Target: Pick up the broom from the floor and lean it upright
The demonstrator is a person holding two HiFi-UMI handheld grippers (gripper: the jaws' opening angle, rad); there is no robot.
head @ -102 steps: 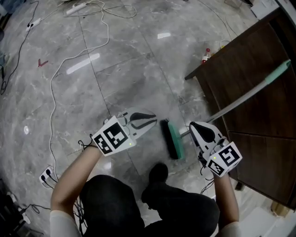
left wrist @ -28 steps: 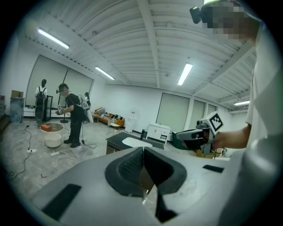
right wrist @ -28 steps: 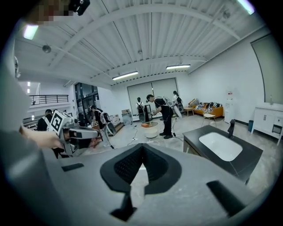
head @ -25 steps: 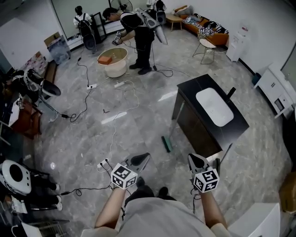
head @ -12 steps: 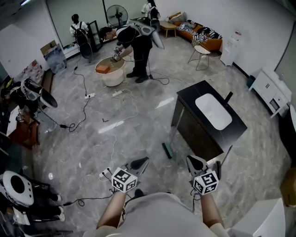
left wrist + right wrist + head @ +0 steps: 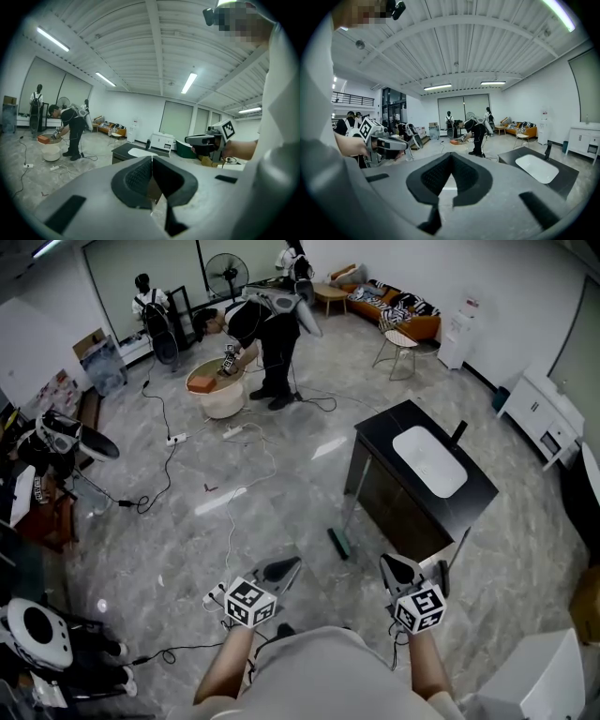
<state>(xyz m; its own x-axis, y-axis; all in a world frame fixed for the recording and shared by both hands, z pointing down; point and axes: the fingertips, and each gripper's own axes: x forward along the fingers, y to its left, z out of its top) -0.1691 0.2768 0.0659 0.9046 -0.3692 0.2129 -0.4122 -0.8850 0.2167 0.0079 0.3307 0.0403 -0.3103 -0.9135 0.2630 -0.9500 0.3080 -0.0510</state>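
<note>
The broom stands apart from both grippers in the head view. Its green head (image 6: 337, 543) rests on the floor and its thin handle (image 6: 352, 486) leans up against the black cabinet (image 6: 380, 498). My left gripper (image 6: 296, 562) is held out low in front of me, jaws shut, with nothing in them. My right gripper (image 6: 383, 559) hangs level with it, near the cabinet's front corner, also shut and empty. In the left gripper view the pads of the left gripper (image 6: 151, 157) meet, and the right gripper (image 6: 205, 140) shows beyond. The right gripper (image 6: 451, 154) has its pads together in its own view.
The cabinet carries a white sink (image 6: 429, 460). Cables (image 6: 234, 507) trail over the grey floor to a power strip (image 6: 213, 597) by my left gripper. Further back, people stand round a tub (image 6: 211, 385). There are also a fan (image 6: 223, 270), a chair (image 6: 396, 346) and a sofa (image 6: 394, 307).
Four seconds ago both grippers were close over the broom head; now the view has pulled far back from it. Over the last second the grippers kept shut and barely shifted.
</note>
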